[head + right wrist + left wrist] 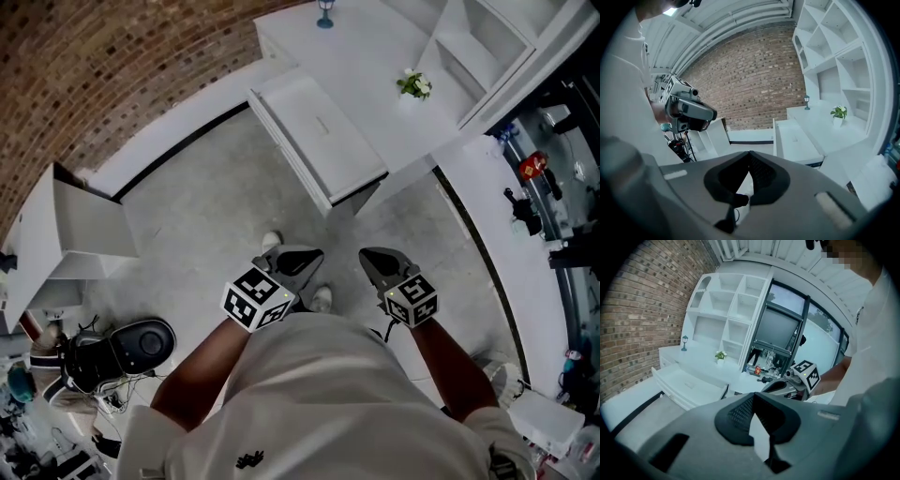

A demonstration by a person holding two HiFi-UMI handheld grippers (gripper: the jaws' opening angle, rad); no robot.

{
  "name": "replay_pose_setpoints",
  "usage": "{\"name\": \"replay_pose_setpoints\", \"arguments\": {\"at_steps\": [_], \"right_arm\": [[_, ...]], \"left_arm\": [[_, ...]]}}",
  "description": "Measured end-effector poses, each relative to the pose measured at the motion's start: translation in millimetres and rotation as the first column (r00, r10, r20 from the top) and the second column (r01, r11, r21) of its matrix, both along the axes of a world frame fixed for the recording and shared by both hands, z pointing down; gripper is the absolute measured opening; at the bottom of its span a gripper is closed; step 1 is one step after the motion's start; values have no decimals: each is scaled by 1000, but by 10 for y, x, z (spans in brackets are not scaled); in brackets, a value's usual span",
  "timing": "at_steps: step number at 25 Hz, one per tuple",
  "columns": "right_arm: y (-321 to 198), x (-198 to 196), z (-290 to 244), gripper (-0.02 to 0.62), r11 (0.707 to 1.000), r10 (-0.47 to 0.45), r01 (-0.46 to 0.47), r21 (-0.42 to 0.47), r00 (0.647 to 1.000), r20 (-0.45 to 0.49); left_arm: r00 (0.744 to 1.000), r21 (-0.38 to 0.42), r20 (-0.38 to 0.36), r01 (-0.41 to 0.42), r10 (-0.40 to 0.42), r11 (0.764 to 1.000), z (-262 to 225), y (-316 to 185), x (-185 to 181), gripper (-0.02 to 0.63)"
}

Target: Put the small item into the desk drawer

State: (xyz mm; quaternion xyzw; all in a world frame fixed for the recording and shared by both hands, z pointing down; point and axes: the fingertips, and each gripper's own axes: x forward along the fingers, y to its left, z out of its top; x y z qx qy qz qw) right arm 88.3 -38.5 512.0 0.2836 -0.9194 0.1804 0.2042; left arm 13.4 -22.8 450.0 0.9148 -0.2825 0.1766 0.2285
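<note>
Blue lamp (324, 13) was cut off by top edge, head view. Faint mark (323, 124) in drawer (281, 117) was too small to identify. Clutter (534, 169) at right edge likewise.

left gripper (302, 259): dark grey moulded shell, black ribbed pads (740, 412) lining the jaws, and behind the jaws a white cube (255, 298) with black square markers. right gripper (375, 260): same grey shell and black pads, with its own marker cube (412, 300) behind the jaws, small green light on it. Person wears a white short-sleeved shirt (328, 394) with a small black logo (248, 459) near the hem. White shoes (322, 298) beside the left jaws.
</note>
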Motion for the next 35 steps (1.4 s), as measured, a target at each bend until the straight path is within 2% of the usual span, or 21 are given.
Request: {"name": "replay_pose_setpoints", "arguments": {"at_steps": [14,35], "right_arm": [[150,-104,-264,11,999,-28,26,45,998,49],[113,-74,-261,11,999,-10,8,45,999,45]], "left_arm": [[1000,2,2,31,-31,1000,-27,117,-69,5],[1000,-22,11,8,-8,1000,65,106,-78,5]]}}
